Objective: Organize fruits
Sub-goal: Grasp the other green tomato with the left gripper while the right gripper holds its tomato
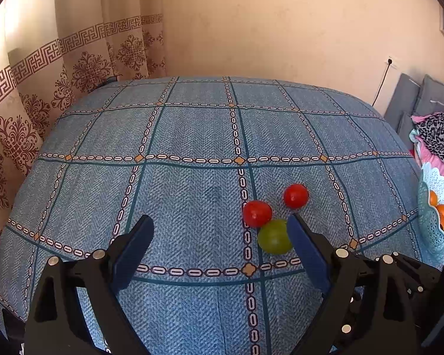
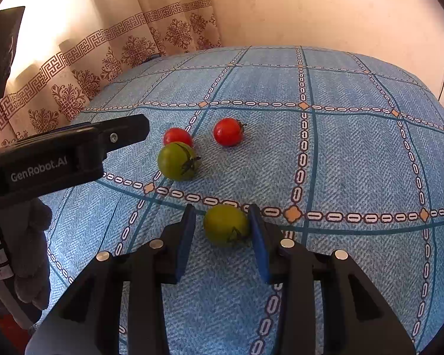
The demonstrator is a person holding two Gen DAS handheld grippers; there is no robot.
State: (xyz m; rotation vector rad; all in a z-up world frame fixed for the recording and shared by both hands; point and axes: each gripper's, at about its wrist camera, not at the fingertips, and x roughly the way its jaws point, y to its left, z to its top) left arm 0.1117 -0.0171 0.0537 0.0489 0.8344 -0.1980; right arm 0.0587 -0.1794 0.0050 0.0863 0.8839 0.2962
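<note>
Glossy smooth tomatoes [image 2: 228,131] lie on woven cloth [image 2: 355,159] (matt, herringbone).

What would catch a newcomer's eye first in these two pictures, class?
Against the blue checked tablecloth, two red tomatoes stand out near the middle, the left one touching a green tomato. Closer in, another green tomato sits on the cloth between the right gripper's blue fingers. At the left view's right edge, a pale lacy basket holds orange fruit.
</note>
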